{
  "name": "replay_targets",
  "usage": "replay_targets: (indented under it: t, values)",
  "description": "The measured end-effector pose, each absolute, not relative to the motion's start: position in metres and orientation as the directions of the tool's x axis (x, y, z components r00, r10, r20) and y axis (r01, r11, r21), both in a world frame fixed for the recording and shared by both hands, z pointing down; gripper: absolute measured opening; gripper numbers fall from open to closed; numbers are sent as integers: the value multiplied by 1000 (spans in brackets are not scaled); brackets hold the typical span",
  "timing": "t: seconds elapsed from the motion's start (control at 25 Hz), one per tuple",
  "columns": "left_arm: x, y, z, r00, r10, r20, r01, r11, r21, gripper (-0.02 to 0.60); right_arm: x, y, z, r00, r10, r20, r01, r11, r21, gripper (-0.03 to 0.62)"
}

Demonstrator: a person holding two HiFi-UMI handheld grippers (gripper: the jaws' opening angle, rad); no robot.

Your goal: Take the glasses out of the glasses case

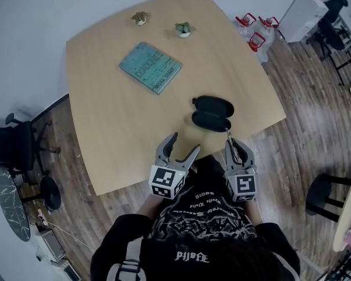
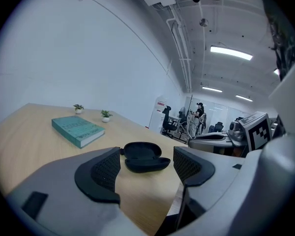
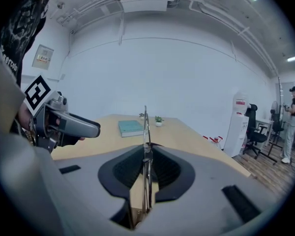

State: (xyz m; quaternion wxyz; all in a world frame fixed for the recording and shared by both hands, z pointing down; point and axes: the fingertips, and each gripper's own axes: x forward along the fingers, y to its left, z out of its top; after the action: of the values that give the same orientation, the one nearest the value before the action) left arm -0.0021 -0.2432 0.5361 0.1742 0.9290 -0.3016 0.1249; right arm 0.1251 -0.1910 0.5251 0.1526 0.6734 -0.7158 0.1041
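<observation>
While the glasses case (image 1: 211, 113) lies open near the near edge of the surface (image 1: 105, 127), toward its near right corner, both shells show dark and empty in the left gripper view. The lid is folded back toward the far side, and the case's long axis runs roughly along that near edge. Item, glasses (image 3: 146, 129): out of the case, pinched edge-on between the pads of the right tongs (image 1: 236, 146). They show as a thin dark wire frame that stands up past the tips in line with the way the tongs point; lenses cannot be made out. Item, right tongs: drawn narrow onto that frame, over the near edge, with the tip just beside the case's near right end; the nearer of the two to the case. Item, left tongs (image 1: 186, 143): spread wide, nothing between the pads, facing the case from its near left. Item, book (image 1: 150, 67) and two potted plants (image 1: 183, 29): well apart, toward the far edge. Judgement: the coming move is a set-down, and the bare wood left of the case, ahead of the left tongs, is the nearest free place.
</observation>
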Motion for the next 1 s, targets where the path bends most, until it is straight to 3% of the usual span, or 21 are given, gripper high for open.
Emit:
replay_targets:
  t: [0.24, 0.44, 0.68, 1.0]
  values:
    - [-3, -239, 530, 792, -518, 323, -594, -776, 213, 317, 126, -193, 517, -39, -943, 331, -996, 65, 68, 55]
    - [-10, -242, 527, 769, -560, 308, -627, -753, 196, 156, 122, -194, 516, -51, -944, 326, -994, 79, 75, 55]
    - [-17, -247, 525, 757, -584, 293, -646, -735, 204, 24, 119, -197, 516, -59, -944, 325, -993, 90, 80, 55]
    - [-16, -250, 525, 768, -571, 290, -635, -737, 230, 5, 120, -197, 513, -60, -949, 311, -994, 85, 69, 54]
